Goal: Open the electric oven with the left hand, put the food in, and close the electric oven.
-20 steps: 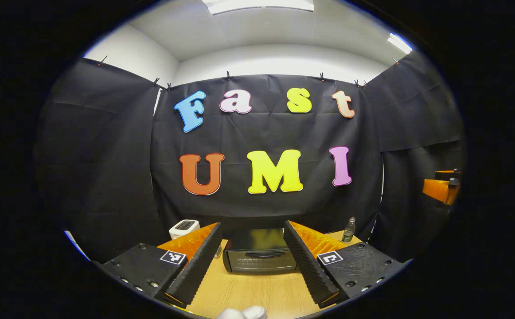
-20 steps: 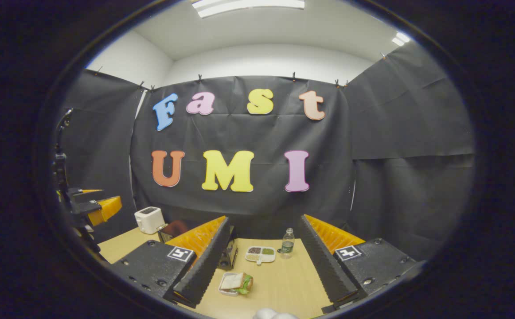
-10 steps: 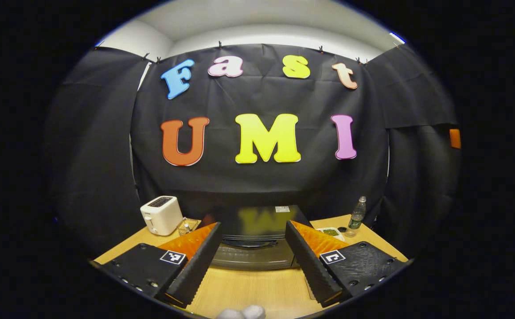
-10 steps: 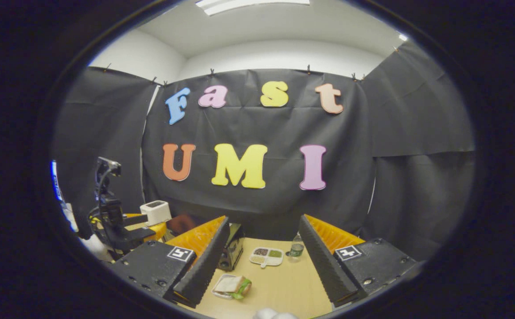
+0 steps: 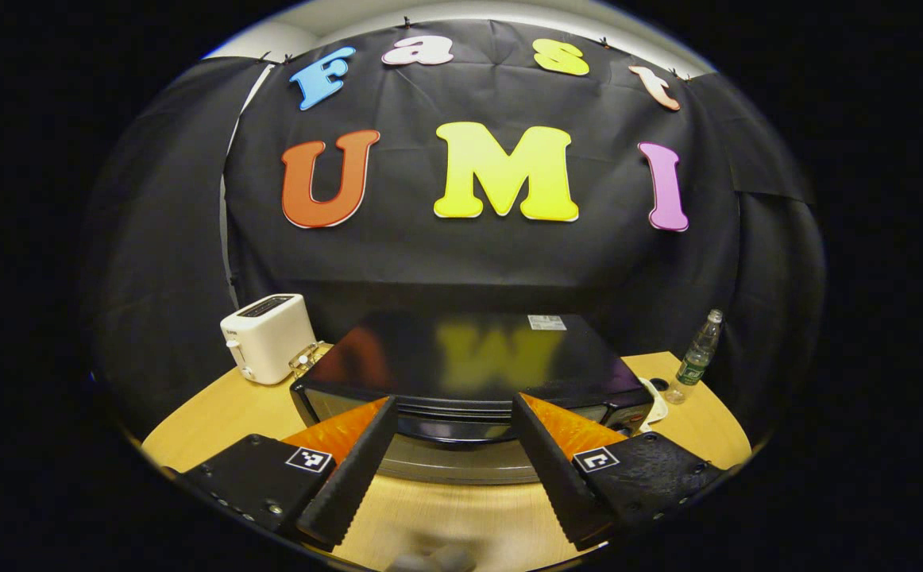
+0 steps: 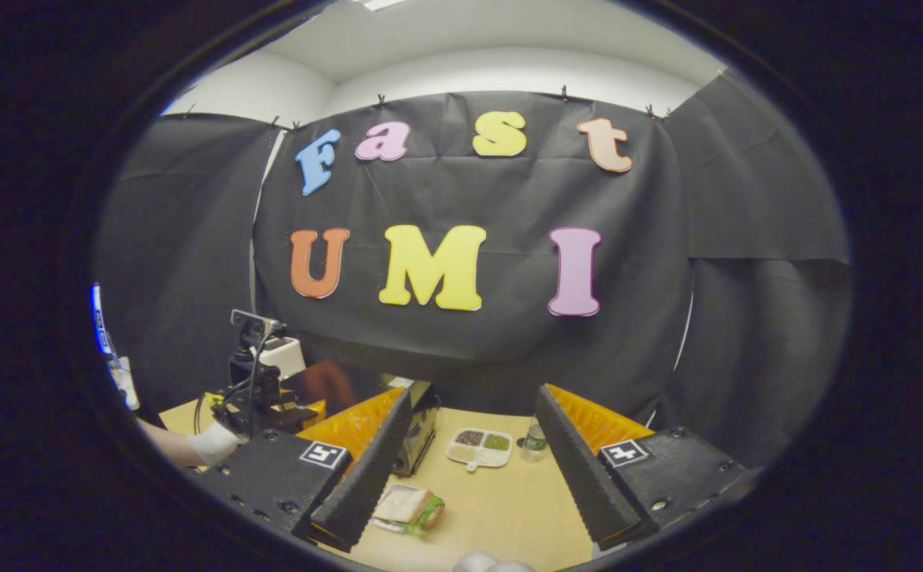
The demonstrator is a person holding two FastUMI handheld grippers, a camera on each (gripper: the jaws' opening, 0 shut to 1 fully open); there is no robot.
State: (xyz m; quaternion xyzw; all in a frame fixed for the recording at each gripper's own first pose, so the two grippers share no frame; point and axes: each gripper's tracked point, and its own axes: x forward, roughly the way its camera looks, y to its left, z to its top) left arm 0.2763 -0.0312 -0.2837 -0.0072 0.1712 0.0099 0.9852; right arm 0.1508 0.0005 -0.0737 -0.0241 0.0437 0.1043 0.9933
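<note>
The black electric oven (image 5: 461, 361) stands on the wooden table, close in front of my left gripper (image 5: 453, 403). Its door looks closed, and the handle (image 5: 449, 433) lies between my open fingers without either one touching it. In the right gripper view the oven's side (image 6: 420, 425) shows at the left, with the left gripper (image 6: 259, 397) and a gloved hand beside it. The food, a sandwich on a small plate (image 6: 406, 508), lies on the table near the left finger of my right gripper (image 6: 474, 393). That gripper is open, holds nothing and hangs above the table.
A white toaster (image 5: 264, 338) stands left of the oven, with a small wire rack beside it. To the oven's right is a plastic bottle (image 5: 693, 359). A divided dish of grains (image 6: 480, 447) sits near the bottle (image 6: 535, 439). Black cloth walls close off the table's (image 5: 215, 413) far side.
My left gripper has moved forward and down to the oven, which now looms large between its fingers. The right gripper has shifted slightly and stays open above the sandwich.
</note>
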